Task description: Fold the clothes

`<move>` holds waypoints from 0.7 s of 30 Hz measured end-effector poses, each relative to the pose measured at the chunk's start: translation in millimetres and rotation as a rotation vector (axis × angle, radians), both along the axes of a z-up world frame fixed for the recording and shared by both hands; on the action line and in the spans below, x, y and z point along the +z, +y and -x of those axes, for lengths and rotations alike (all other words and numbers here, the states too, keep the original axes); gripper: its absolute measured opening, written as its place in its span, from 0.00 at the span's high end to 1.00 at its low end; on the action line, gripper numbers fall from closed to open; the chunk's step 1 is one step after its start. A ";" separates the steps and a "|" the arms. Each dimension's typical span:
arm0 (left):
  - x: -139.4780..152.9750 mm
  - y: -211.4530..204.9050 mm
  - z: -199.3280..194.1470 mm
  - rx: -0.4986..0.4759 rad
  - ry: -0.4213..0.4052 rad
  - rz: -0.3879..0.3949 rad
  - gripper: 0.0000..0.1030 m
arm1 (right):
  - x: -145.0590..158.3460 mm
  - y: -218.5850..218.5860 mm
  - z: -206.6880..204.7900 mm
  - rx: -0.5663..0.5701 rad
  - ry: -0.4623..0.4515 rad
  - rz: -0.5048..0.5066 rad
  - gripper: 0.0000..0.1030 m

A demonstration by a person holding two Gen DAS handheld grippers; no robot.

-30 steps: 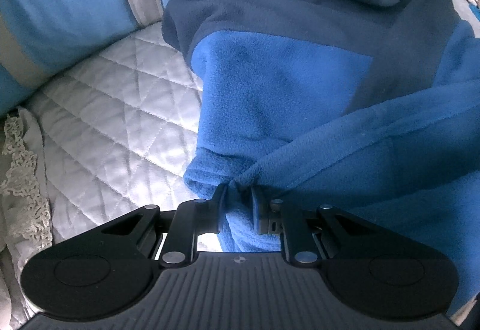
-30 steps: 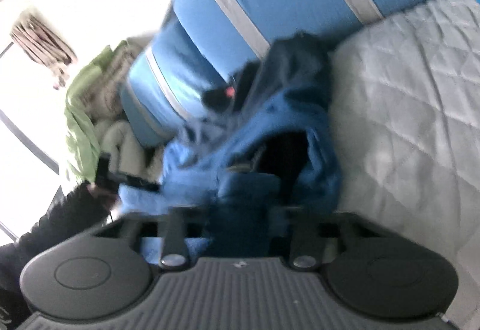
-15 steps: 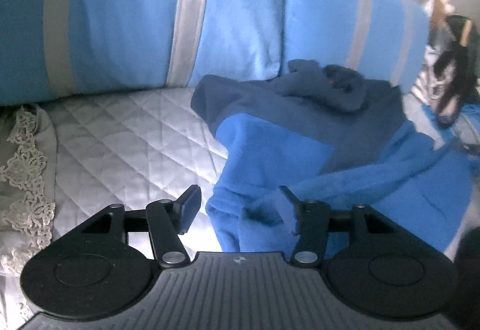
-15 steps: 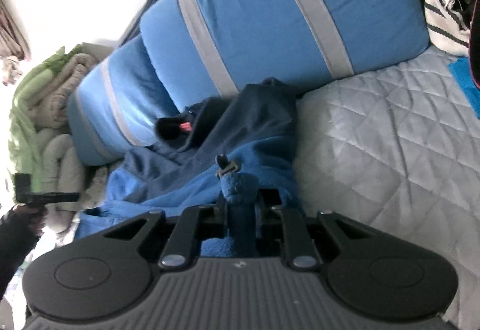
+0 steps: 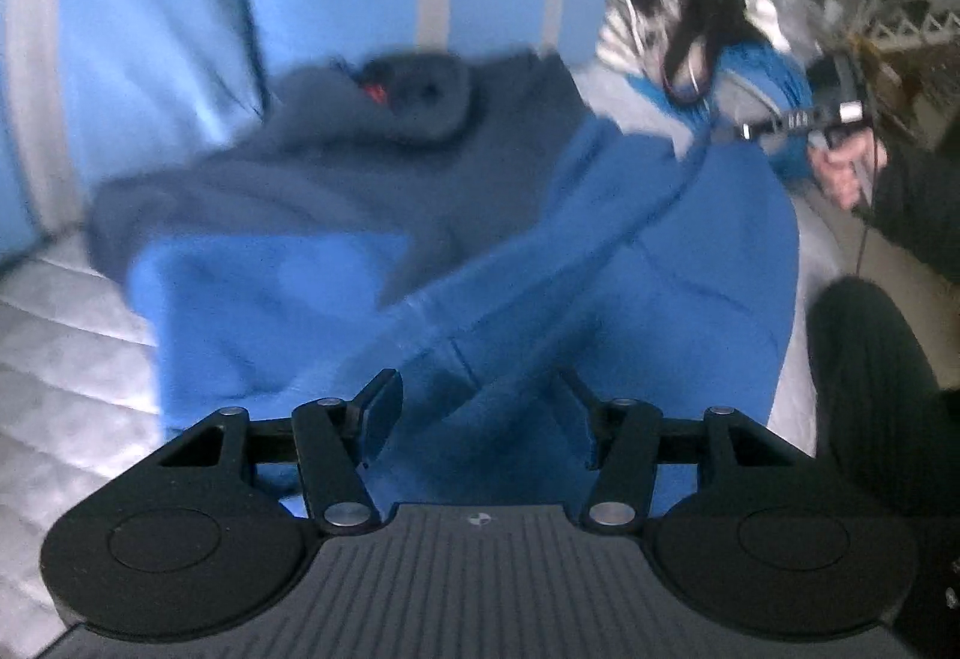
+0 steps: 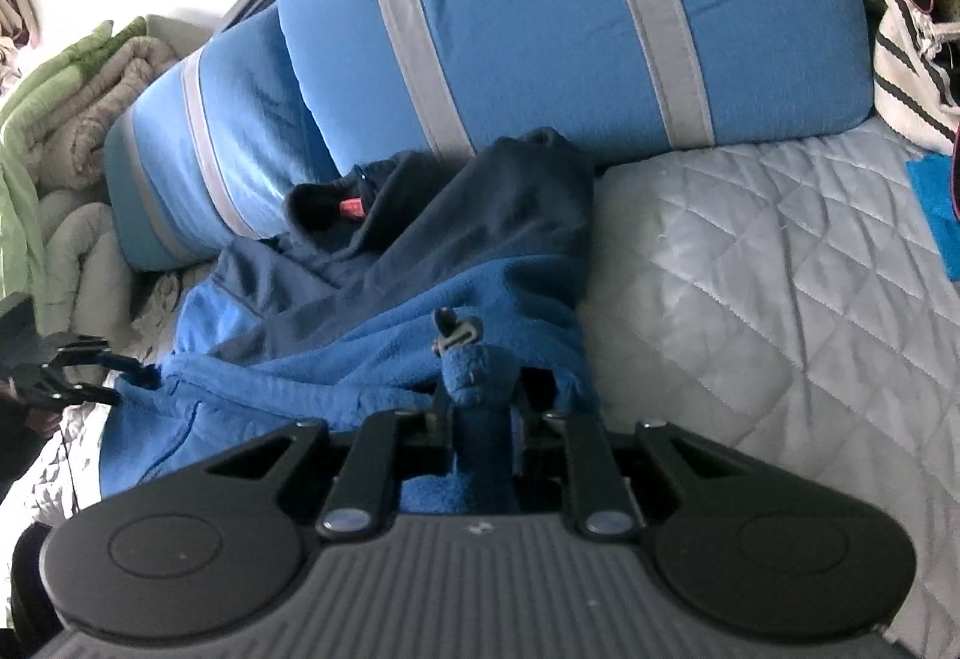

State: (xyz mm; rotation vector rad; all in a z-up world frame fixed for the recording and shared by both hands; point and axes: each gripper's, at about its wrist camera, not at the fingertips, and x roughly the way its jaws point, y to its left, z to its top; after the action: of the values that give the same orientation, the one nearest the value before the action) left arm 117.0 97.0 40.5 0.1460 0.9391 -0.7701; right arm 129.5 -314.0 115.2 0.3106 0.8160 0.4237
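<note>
A blue fleece jacket [image 5: 300,311] with navy shoulders and collar lies crumpled on the quilted bed, against the pillows. My left gripper [image 5: 480,413] is open and empty, its jaws wide apart just above the jacket's lower blue fabric. My right gripper [image 6: 483,419] is shut on a bunched edge of the jacket [image 6: 372,353], with a zipper pull [image 6: 456,332] sticking up just past the fingertips. The right gripper also shows far right in the left wrist view [image 5: 780,122], pinching the stretched edge. The left gripper shows at the left edge of the right wrist view [image 6: 90,371].
Blue pillows with grey stripes [image 6: 570,17] line the back of the grey quilted bedspread [image 6: 780,287]. Rolled green and beige blankets [image 6: 66,107] sit at the left. A striped bag [image 6: 906,77] stands at the right. The person's dark knee [image 5: 870,389] is near the bed edge.
My left gripper let go of the jacket fabric, opened wide and swung right. My right gripper stays shut on the jacket edge and has steadied over the bed.
</note>
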 end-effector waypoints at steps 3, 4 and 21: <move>-10.4 -11.2 -3.9 -0.071 0.043 -0.017 0.81 | 5.2 4.7 -0.3 0.016 0.006 0.048 0.59; -10.8 -13.5 -1.0 -0.100 0.043 -0.009 0.86 | 10.5 7.7 0.4 0.031 -0.010 0.085 0.49; 21.3 -15.5 43.1 -0.133 -0.231 -0.054 0.90 | 0.8 129.1 -59.9 0.736 0.179 0.105 0.24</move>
State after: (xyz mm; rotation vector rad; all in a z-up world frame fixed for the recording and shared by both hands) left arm 74.0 81.5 61.8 0.3403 0.7360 -0.8310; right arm 189.3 -184.9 116.0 -0.0663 1.1160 1.0460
